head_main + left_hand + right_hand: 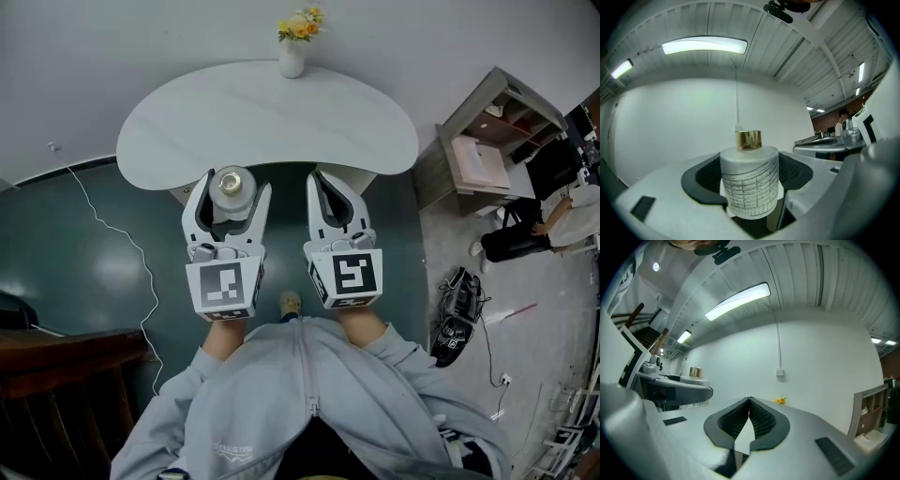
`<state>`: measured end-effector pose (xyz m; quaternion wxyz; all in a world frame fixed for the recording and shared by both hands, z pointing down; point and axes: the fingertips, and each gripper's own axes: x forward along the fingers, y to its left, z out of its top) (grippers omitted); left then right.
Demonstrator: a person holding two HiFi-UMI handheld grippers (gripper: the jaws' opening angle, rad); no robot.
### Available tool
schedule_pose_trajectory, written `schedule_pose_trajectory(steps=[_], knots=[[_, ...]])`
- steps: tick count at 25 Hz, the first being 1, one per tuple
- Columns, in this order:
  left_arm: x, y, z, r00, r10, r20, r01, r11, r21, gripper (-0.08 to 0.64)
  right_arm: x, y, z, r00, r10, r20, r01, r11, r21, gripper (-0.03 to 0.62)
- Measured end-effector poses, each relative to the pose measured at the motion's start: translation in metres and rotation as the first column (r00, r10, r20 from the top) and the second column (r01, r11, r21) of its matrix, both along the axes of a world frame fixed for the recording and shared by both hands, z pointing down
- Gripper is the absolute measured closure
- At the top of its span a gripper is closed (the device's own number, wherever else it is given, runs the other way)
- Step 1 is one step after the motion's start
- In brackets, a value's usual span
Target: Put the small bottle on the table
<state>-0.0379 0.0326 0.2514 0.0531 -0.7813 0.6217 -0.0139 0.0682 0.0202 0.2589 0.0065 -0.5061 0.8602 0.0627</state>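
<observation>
A small frosted white bottle [232, 188] with a gold cap sits upright between the jaws of my left gripper [231, 190], which is shut on it in front of the table's near edge. In the left gripper view the bottle [750, 180] fills the middle, its gold cap [749, 139] on top and fine grid lines on its side. My right gripper [335, 190] hangs beside it to the right, shut with nothing held; its dark pads [761, 420] meet at the tips. The white curved table [267, 122] lies just beyond both grippers.
A white vase of yellow flowers [292, 42] stands at the table's far edge. A wooden shelf unit [483, 141] and a seated person [539, 225] are at the right. A white cable [112, 234] runs over the dark floor at left, and a black bag [457, 314] lies at right.
</observation>
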Motion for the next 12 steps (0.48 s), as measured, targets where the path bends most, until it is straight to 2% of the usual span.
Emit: schedule_pose_trajectory(steps=[12], knots=[[0.002, -0.058, 0.003, 0.999, -0.033, -0.006, 0.033, 0.999, 0.008, 0.225, 0.000, -0.064, 0.004, 0.999, -0.048, -0.008, 0.048, 0.999, 0.002, 0.565]])
